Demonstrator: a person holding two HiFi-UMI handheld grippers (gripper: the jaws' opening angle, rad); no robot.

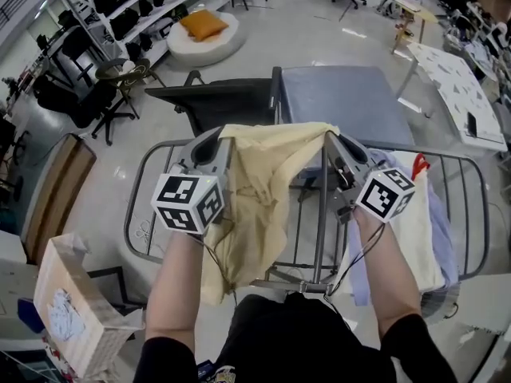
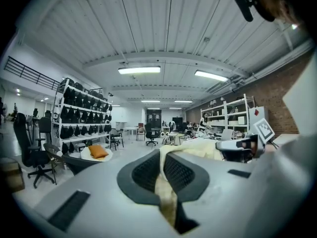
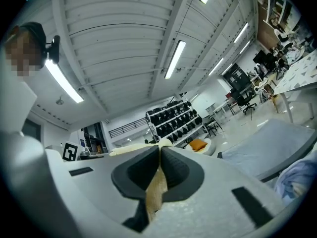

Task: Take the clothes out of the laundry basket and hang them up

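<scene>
A pale yellow garment point(image 1: 263, 190) hangs stretched between my two grippers above the metal drying rack point(image 1: 467, 214). My left gripper point(image 1: 226, 144) is shut on the garment's left top edge; in the left gripper view the yellow cloth point(image 2: 166, 192) is pinched between the black pads point(image 2: 148, 175). My right gripper point(image 1: 329, 140) is shut on the right top edge, and the right gripper view shows the cloth point(image 3: 156, 192) squeezed between its pads point(image 3: 176, 175). The garment's body sags down in front of the person. The laundry basket is not in view.
White and light blue clothes point(image 1: 427, 222) hang on the rack's right side. A grey table point(image 1: 343, 94) and a dark chair point(image 1: 211, 102) stand beyond the rack. A cardboard box point(image 1: 72, 309) sits at lower left, and a round pouf with an orange cushion point(image 1: 204, 30) lies farther off.
</scene>
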